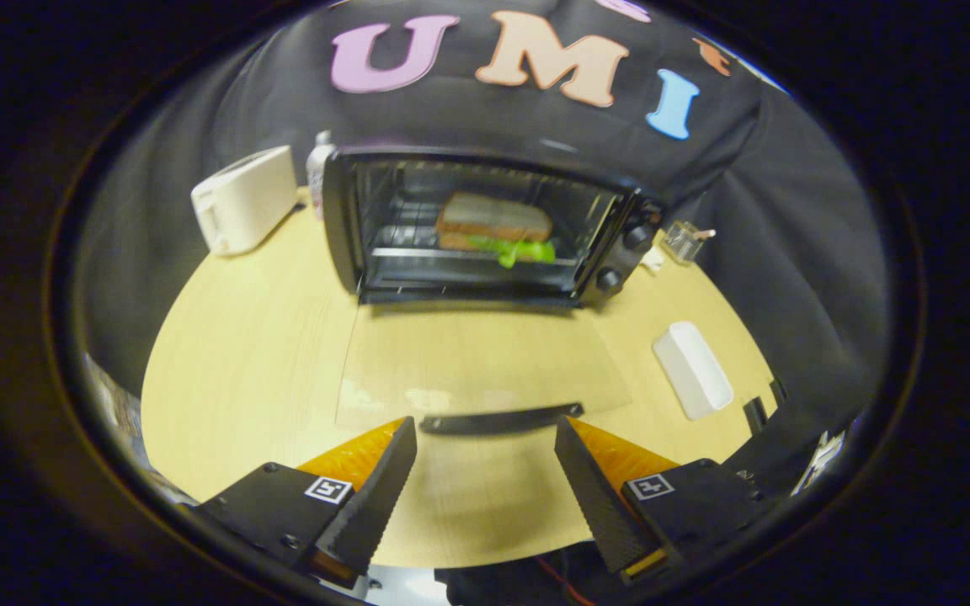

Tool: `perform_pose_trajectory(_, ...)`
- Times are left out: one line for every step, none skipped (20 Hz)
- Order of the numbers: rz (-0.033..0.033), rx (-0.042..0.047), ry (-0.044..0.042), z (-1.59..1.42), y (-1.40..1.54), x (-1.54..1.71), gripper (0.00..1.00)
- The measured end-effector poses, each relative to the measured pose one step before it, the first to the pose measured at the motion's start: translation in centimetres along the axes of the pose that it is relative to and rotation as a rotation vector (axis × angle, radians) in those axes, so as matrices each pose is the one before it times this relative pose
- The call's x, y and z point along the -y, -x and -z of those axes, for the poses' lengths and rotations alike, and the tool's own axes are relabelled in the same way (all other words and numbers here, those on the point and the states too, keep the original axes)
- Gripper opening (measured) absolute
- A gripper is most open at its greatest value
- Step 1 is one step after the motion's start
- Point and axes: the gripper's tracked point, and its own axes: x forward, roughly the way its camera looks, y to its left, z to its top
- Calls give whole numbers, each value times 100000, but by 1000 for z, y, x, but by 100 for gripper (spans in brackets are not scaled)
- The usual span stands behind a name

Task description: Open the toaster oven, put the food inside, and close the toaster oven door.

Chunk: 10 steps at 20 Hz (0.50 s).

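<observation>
Two fingers: gripper was spread wide, held nothing.
Handle: door handle lay crosswise just ahead, between the fingertips.
Door: glass door was flat on table, fully open.
Food: sandwich sat inside toaster oven, straight beyond.
Next, likely: lift handle to close.

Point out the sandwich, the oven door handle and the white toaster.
Sandwich (493,220): gripper view, on the top bread slice, inside the oven.
Door handle (498,420): gripper view, middle of the dark bar, just ahead of the open fingers.
White toaster (245,199): gripper view, on its side wall.
</observation>
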Motion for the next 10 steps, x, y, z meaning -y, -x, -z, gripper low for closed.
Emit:
perform_pose_trajectory(-723,-2438,1463,1102,-213,-127,100)
perform_pose_trajectory(-556,-1717,831,747,-566,-171,100)
perform_pose_trajectory(-168,-1378,615,469,-737,-176,100)
perform_pose_trajectory(-748,-1927,554,440,-700,-180,100)
perform_pose_trajectory(-492,-1639,668,262,-680,-72,100)
perform_pose_trajectory(386,-1035,689,101,-355,10,100)
perform_pose_trajectory(554,-84,421,-55,-355,63,99)
perform_pose_trajectory(355,110,247,-169,-195,36,98)
perform_pose_trajectory(534,9,215,-79,-223,24,98)
perform_pose_trajectory(497,-397,727,-85,-251,-34,98)
